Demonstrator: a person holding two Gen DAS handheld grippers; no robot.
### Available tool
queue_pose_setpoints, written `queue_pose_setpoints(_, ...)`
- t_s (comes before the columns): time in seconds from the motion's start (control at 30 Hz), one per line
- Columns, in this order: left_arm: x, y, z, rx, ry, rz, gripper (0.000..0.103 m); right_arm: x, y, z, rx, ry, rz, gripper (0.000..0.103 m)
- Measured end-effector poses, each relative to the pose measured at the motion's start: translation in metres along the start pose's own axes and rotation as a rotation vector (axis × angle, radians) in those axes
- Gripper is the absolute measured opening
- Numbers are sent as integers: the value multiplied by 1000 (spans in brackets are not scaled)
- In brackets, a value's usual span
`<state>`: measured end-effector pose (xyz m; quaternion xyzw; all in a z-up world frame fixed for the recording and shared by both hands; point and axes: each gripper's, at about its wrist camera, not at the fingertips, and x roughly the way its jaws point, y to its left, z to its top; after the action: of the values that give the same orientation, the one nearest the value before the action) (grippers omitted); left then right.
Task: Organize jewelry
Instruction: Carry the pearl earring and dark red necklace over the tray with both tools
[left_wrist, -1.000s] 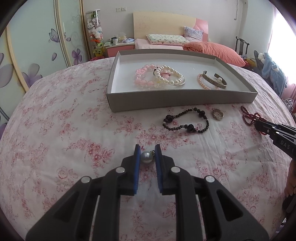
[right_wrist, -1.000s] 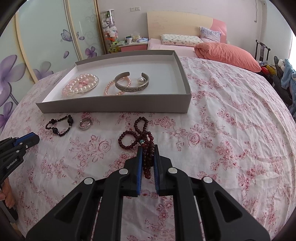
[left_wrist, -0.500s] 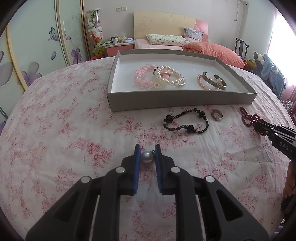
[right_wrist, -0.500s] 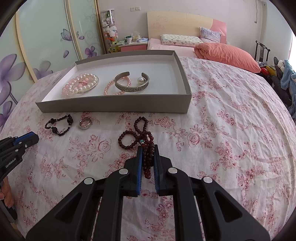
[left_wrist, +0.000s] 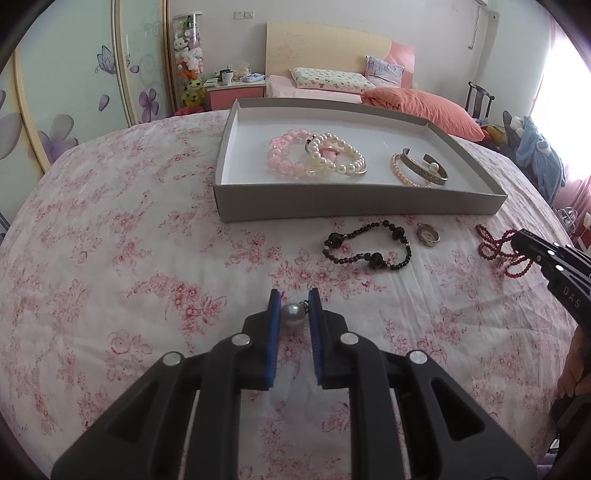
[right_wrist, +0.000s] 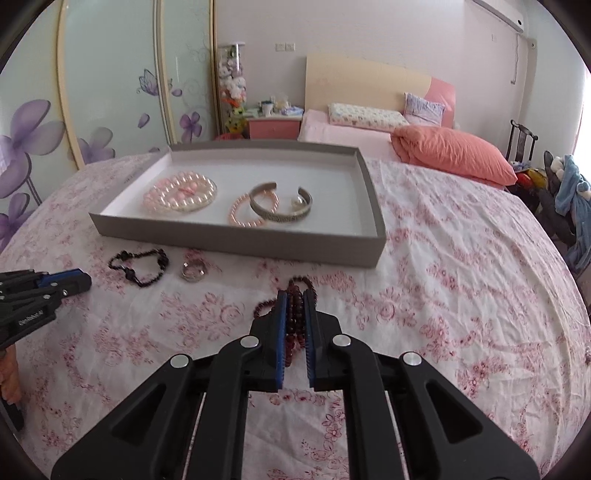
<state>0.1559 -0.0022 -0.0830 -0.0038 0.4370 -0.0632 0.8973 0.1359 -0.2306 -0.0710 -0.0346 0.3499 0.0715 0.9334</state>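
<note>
Left gripper (left_wrist: 293, 308) clamps grey pearl (left_wrist: 293, 315); right gripper (right_wrist: 295, 308) clamps dark-red bead strand (right_wrist: 295, 314), lengthwise along fingers.

My left gripper (left_wrist: 293, 304) sits low and level, blue pads (left_wrist: 274, 314) closed against a small pearl bead (left_wrist: 293, 314). My right gripper (right_wrist: 294, 310) is raised and level, pads clamped on a dark red bead strand (right_wrist: 295, 317).

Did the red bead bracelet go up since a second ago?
Yes. The red bead bracelet, pinched in the right gripper, now hangs closer to the tray wall, partly lifted off the bedsheet.
</note>
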Motion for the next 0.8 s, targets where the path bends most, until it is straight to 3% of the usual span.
queue_pose_setpoints(0.8, -59, -17, 26, 51, -277, 68, 16, -51, 16, 45, -2, -245, 36, 9)
